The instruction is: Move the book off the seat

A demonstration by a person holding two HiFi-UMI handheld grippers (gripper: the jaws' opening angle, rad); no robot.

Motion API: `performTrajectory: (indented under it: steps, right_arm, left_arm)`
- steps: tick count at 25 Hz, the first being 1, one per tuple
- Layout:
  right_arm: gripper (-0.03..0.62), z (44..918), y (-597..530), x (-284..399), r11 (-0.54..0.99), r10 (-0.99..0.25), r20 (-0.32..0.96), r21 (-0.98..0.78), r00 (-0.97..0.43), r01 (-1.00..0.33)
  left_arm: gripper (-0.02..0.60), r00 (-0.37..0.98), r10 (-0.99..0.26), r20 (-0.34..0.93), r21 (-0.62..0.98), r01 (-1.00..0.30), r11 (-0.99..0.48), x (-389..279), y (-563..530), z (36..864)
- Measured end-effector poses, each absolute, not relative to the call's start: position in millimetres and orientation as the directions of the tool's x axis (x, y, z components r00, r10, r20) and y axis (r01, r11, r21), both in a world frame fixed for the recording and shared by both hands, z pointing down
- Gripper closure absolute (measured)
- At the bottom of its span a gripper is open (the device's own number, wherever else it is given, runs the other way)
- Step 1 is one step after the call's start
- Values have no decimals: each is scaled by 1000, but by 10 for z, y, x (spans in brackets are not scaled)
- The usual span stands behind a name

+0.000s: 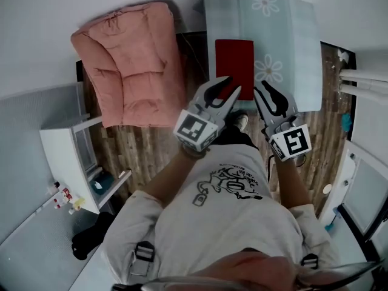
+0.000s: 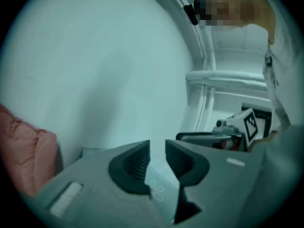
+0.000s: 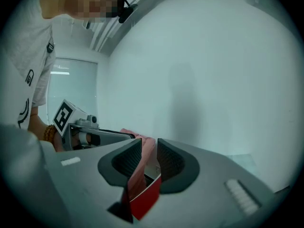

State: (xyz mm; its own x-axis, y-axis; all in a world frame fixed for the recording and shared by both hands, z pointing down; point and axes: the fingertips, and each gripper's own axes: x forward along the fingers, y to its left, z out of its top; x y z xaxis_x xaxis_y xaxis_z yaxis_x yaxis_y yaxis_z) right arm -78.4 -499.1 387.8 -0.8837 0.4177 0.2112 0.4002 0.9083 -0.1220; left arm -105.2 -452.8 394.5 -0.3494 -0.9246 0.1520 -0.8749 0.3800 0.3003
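Small room furnished like a home living space. A pink quilted floor chair (image 1: 130, 62) and a pale blue seat pad printed with white daisies (image 1: 285, 35) lie on a brown wood-plank floor (image 1: 145, 147) against plain white walls (image 1: 60, 5). A white shelf unit (image 1: 66, 156) stands at the left.

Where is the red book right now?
In the head view, the red book lies flat on the flowered blue seat, on its left part, right of the pink cushioned chair.
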Motion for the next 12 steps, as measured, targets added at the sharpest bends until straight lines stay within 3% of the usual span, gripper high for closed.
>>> performTrajectory:
  steps: [12]
  right_arm:
    - [586, 3035, -4870, -613, 901, 435, 119, -56, -893, 431]
  left_arm:
    - [578, -315, -949, 16, 239, -920, 310, -795, -4587, 3043]
